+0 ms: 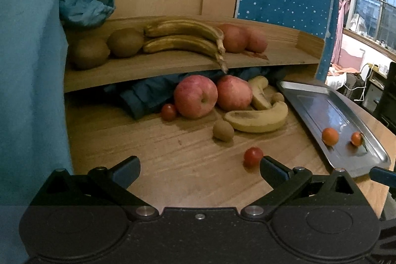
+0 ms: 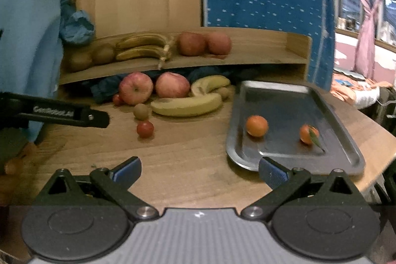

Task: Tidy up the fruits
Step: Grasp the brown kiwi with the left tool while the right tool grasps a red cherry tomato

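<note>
On the wooden table lie two red apples, two yellow bananas, a small kiwi and a red tomato; another tomato sits by the left apple. A metal tray at the right holds two small oranges. My left gripper is open over bare table, its right finger just beside the near tomato. My right gripper is open, its right finger at the tray's near edge.
A wooden shelf behind carries kiwis, two brown bananas and two apples. Dark blue cloth lies under the shelf. A blue sleeve fills the left side. The left gripper's arm crosses the right wrist view.
</note>
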Available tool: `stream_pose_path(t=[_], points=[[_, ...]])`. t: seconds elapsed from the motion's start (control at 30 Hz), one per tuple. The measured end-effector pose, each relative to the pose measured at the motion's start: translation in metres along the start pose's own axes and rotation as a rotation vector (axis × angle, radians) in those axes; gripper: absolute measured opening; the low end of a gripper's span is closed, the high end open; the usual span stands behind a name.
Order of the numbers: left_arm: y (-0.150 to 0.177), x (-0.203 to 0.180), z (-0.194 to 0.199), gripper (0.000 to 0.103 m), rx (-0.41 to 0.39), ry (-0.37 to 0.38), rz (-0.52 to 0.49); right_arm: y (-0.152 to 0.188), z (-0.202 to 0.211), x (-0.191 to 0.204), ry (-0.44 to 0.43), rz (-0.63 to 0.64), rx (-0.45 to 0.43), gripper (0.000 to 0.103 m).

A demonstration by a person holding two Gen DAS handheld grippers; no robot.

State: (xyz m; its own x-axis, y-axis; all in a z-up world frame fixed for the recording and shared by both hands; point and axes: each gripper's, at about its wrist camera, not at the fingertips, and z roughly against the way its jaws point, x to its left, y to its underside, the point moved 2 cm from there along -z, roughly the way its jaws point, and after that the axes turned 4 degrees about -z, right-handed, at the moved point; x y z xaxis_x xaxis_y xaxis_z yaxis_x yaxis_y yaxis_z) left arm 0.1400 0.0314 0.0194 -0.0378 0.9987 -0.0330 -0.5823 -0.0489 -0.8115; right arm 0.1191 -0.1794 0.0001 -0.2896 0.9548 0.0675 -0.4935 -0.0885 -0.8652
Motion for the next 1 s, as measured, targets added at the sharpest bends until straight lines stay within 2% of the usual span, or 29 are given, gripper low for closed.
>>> stream_pose_path(t=[0.3, 0.47, 0.8, 1.0], points=[[-0.022, -0.006, -0.03, 0.102, 0.029, 0.007, 0.002, -0.019, -0.038, 0.023, -0.146, 0.155, 0.014, 0.102], [-0.034, -0.009, -0.047, 0.102, 0.041, -0.017, 0.002, -0.026, -0.063, 0.031, -0.198, 0.21, 0.03, 0.094], [-0.043, -0.014, -0.068, 0.1, 0.062, -0.018, -0.022, -0.033, -0.091, 0.035, -0.25, 0.202, 0.068, 0.084], [-0.04, -0.01, -0.078, 0.089, 0.095, 0.012, -0.023, -0.034, -0.101, 0.036, -0.282, 0.187, 0.102, 0.072]])
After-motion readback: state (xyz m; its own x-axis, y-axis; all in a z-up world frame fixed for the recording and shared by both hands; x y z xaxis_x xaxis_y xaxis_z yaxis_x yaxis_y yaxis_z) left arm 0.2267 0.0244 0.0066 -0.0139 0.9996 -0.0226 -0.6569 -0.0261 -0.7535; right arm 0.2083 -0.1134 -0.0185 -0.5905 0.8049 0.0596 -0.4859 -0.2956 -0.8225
